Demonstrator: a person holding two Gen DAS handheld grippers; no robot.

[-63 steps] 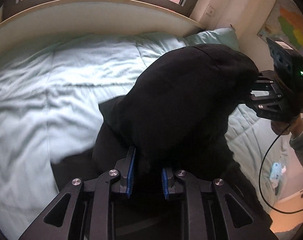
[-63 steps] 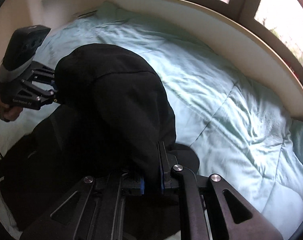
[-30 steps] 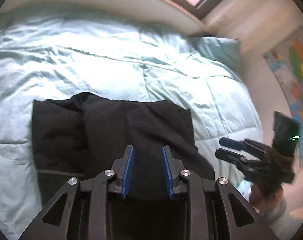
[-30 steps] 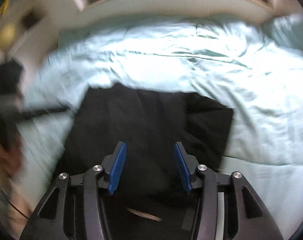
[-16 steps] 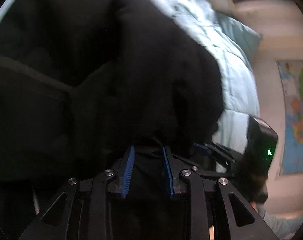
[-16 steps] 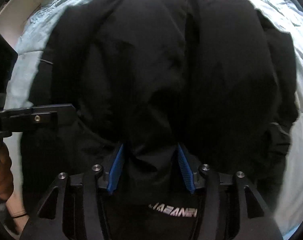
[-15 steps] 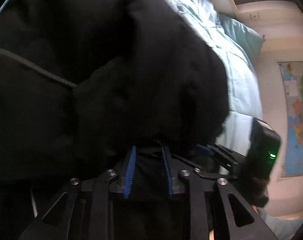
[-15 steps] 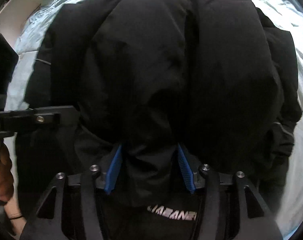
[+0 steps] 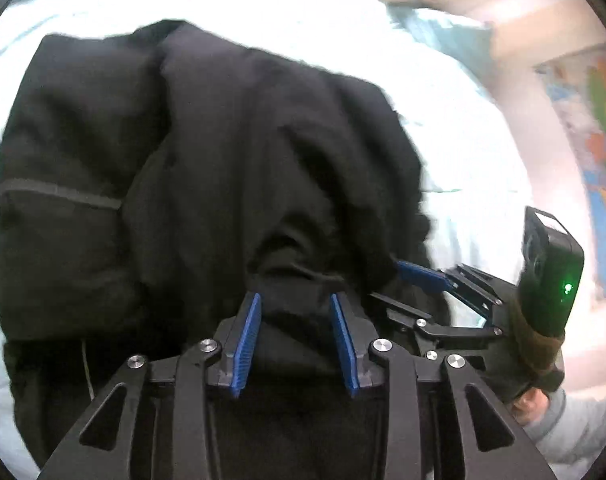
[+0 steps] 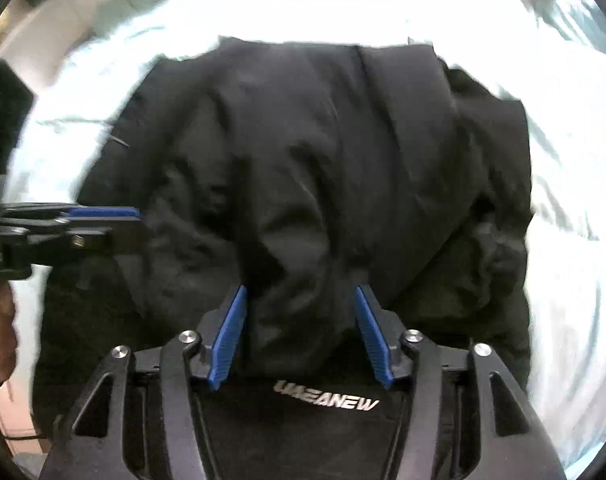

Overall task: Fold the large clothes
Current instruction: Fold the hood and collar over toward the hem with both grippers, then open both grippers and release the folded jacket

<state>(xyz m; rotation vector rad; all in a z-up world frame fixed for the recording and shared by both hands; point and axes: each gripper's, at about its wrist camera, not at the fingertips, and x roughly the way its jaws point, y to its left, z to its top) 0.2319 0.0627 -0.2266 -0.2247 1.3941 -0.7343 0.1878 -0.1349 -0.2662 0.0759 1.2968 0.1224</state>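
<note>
Black jacket (image 9: 231, 152) is lying bunched on the pale duvet (image 9: 455, 144). Left gripper (image 9: 295, 334) and right gripper (image 10: 301, 334) are each pinching its near fold

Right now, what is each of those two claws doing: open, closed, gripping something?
Left gripper: pinching a bunch of the black jacket.
Right gripper: jaws wider, fabric bunched between them; firm grip cannot be told.

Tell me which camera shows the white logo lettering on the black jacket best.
The right wrist view: the white lettering sits readable just below the right gripper. The left wrist view shows the black jacket but no lettering.
</note>
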